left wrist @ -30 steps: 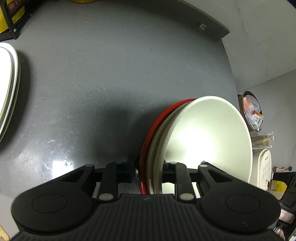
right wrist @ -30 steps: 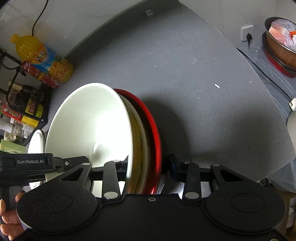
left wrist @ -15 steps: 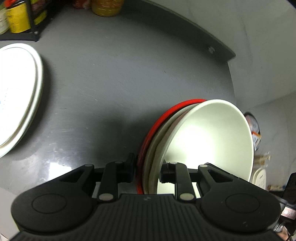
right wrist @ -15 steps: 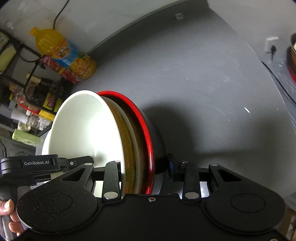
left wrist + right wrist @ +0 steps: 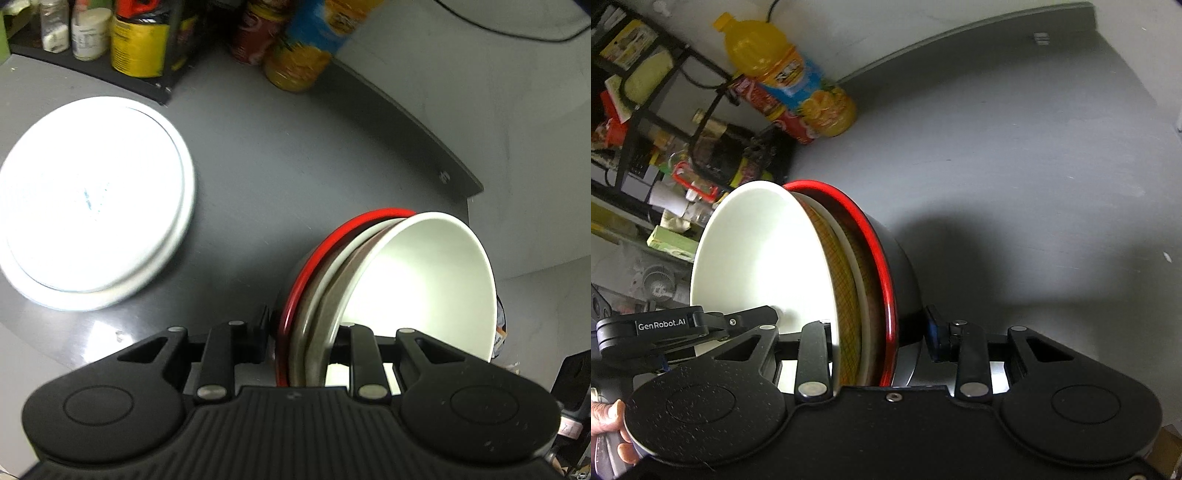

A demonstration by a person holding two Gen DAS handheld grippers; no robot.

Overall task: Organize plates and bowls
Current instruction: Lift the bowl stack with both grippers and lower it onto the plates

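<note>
Two pairs of tongs are pinching one nested stack of bowls from opposite sides, holding it tipped on edge above the grey bench (image 5: 1015, 155), which is filling most of both views. At the far side of the bench a dark rack (image 5: 639, 122) crowded with jars and packets is standing against the wall. In the left wrist view, a stack of white plates (image 5: 88, 199) is lying flat on the bench, well apart from the bowls and just in front of the rack; glare is washing out its surface.

The stack of bowls (image 5: 849, 280) is showing its layers: a white bowl (image 5: 417, 291) is sitting innermost, then a brownish patterned one, a pale rim, and a red-rimmed black bowl (image 5: 894, 266) is forming the outside. An orange juice bottle (image 5: 790, 77) is leaning beside a red can next to the rack.

The left tongs (image 5: 303, 332) are clamping the stack's rim, one finger pressing the outer wall of the red-rimmed bowl and the other sitting inside the white bowl. The right tongs (image 5: 879, 332) are gripping the same way from the opposite side, one finger inside the white bowl, the other against the black outer wall. A hand (image 5: 605, 424) is showing at the lower left corner of the right wrist view, wrapped around a handle.
</note>
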